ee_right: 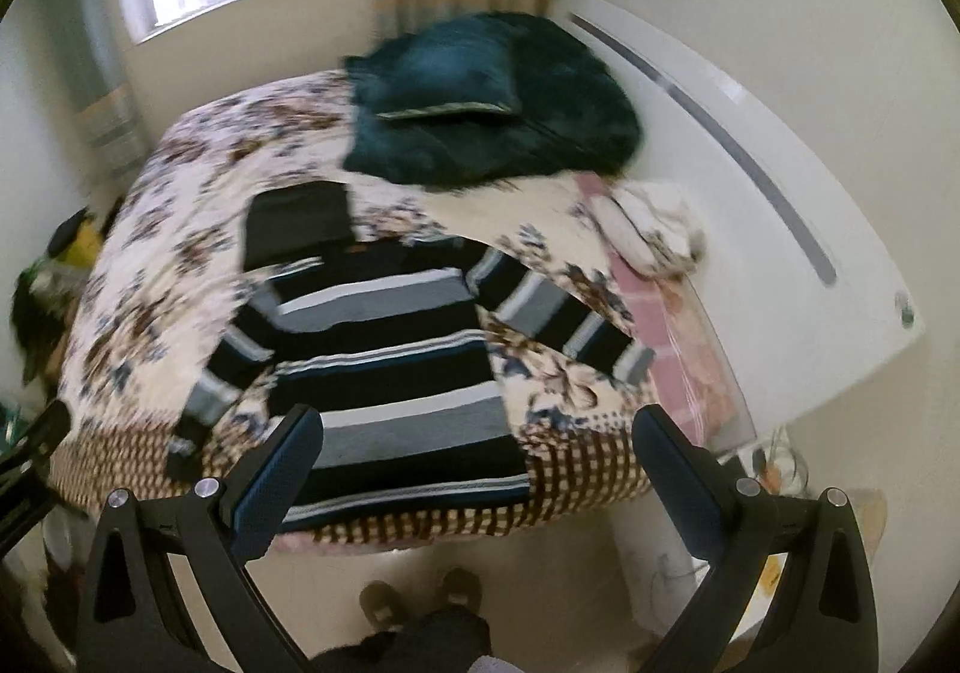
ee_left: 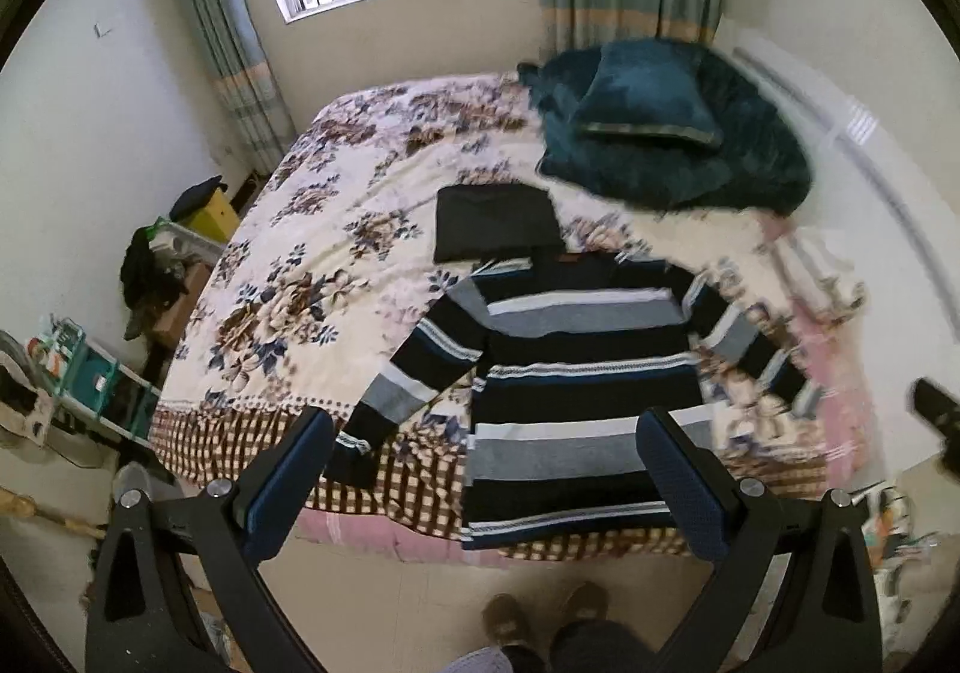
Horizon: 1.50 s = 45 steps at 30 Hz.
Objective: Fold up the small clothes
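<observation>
Both pairs of fingers are spread wide with nothing between them: my left gripper (ee_left: 486,451) hangs above the near edge of the bed (ee_left: 288,229), and my right gripper (ee_right: 480,451) does the same a little toward the headboard side. Just past them the striped sweater (ee_left: 576,361) lies flat on the floral bedspread, hem at the near edge, collar pointing toward the middle of the bed, both sleeves splayed out and down. Its left sleeve (ee_left: 414,373) trails toward the near edge; its right sleeve (ee_right: 558,313) runs toward the pink sheet at the headboard side. A dark folded garment (ee_left: 492,223) sits just beyond the collar (apparently already folded). I judge the knit soft, limp and fairly light, likely to sag and stretch if lifted from one point, so I would pinch a cuff or shoulder seam, each side in turn. Farther back, a teal blanket (ee_left: 690,145) with a cushion fills the far corner.
</observation>
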Available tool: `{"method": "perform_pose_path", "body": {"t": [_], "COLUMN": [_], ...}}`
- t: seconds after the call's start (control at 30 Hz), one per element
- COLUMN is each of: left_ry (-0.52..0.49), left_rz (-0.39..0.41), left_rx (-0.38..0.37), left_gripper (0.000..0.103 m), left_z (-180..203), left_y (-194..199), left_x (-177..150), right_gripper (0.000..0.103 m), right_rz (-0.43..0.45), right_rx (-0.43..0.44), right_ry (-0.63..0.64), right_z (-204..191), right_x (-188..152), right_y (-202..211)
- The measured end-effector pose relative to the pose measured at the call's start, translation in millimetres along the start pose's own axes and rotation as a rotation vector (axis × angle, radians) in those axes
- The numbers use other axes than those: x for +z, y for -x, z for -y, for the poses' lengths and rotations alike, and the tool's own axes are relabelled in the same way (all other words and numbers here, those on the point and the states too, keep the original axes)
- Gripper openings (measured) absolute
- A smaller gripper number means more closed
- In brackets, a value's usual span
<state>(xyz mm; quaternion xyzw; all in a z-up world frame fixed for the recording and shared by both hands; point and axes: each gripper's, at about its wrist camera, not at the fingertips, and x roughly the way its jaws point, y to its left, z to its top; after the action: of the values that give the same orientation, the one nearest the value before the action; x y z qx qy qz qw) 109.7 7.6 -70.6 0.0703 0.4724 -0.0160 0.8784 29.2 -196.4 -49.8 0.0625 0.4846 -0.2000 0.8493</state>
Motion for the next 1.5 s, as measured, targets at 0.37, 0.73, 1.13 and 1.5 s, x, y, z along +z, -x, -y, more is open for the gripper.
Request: {"method": "perform_pose_path", "body": {"t": [0.37,0.73,1.13,1.5], "left_ry": [-0.02,0.073,0.175,0.238], "left_rz": [-0.195,-0.473,-0.464,-0.344], "left_rx": [0.042,0.107,0.171,0.171], "left_gripper": [0.103,0.103,0.103,0.103], "left_z": [88.2,158.4,135.9,59.3], "left_y": [-204.3,-452.0,-536.2,-512.9], "left_x": [30.6,-19.0,-29.9,-9.3], "right_gripper": [0.103,0.091,0.008,0.007], "right_rz": [-0.175,-0.364,-0.074,0.136], "right_rx": [-0.139,0.0,-0.121,0.112], "right_ry": [-0.396,-0.967,-1.07,-0.548], "right_z": [174.9,296.3,303.8,141.3], "right_x": [8.1,-71.3,-58.7,109.4], "right_y": [-284.1,-578.7,-635.7,-522.4]}}
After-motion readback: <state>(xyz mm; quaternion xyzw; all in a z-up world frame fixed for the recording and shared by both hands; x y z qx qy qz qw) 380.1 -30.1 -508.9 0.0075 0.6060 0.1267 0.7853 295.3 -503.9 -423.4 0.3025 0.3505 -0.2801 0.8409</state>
